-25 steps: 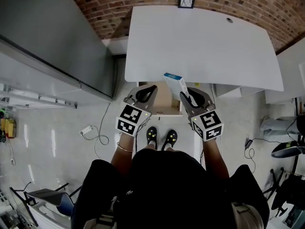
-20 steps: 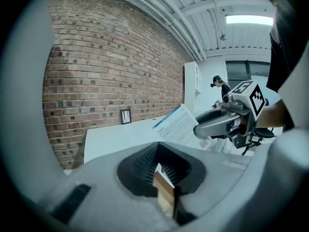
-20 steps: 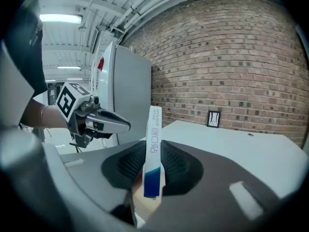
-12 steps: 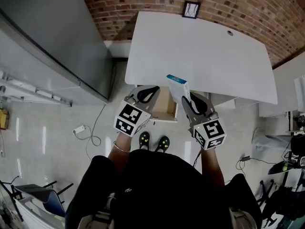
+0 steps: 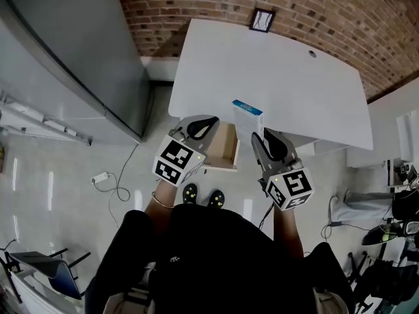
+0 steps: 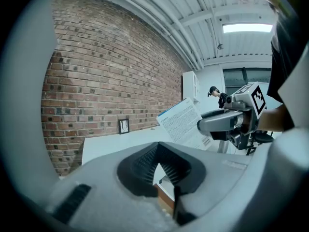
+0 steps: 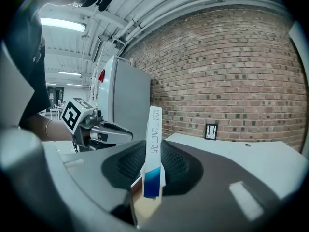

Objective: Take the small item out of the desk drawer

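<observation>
Gripping the small box (image 7: pixel 153 153) by its blue lower end, your right tongs (image 7: pixel 152 175) stand fairly wide, with both pads pressed on its flat faces. The box stands nearly upright, and its long axis runs up and away from the tongs toward the brick wall (image 7: pixel 227 76). Your left tongs (image 6: pixel 159 170) are closed with nothing between them, and they hang level with the right pair, just beside it.

Between and below the two pairs lies the open drawer (image 5: pixel 226 146). The box appears to be lifted out of it, and its top overlaps the front edge of the white surface (image 5: pixel 275 77). The surface lies straight ahead of the box, so your right hand is probably the one to carry it forward and lay it down.
</observation>
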Tool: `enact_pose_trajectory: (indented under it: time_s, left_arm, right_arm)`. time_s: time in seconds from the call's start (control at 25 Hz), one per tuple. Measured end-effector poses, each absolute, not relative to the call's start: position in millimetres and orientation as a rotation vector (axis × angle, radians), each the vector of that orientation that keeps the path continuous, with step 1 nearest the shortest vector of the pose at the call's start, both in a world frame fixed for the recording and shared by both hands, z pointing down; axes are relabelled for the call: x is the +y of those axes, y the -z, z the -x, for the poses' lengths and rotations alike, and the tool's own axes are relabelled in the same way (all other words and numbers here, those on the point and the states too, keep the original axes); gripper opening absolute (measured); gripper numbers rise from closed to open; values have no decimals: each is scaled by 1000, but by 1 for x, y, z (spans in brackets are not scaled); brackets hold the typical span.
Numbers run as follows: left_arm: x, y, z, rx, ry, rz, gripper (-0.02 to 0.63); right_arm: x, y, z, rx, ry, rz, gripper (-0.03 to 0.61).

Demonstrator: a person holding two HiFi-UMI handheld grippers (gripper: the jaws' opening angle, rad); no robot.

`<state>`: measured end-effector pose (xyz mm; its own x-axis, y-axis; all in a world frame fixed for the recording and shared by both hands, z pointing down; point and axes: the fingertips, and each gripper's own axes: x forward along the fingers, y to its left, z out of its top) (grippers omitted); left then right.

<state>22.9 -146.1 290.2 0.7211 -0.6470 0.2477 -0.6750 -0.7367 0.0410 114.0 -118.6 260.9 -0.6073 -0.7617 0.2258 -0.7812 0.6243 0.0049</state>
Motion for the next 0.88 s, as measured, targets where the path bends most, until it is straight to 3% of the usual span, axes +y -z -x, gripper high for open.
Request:
enact_pose_trajectory:
  time_s: [0.88]
  left_arm:
    - [-147, -278, -21, -1058, -296, -2815, -2]
  right_arm:
    - [-118, -258, -112, -2632, -148, -1297, 107]
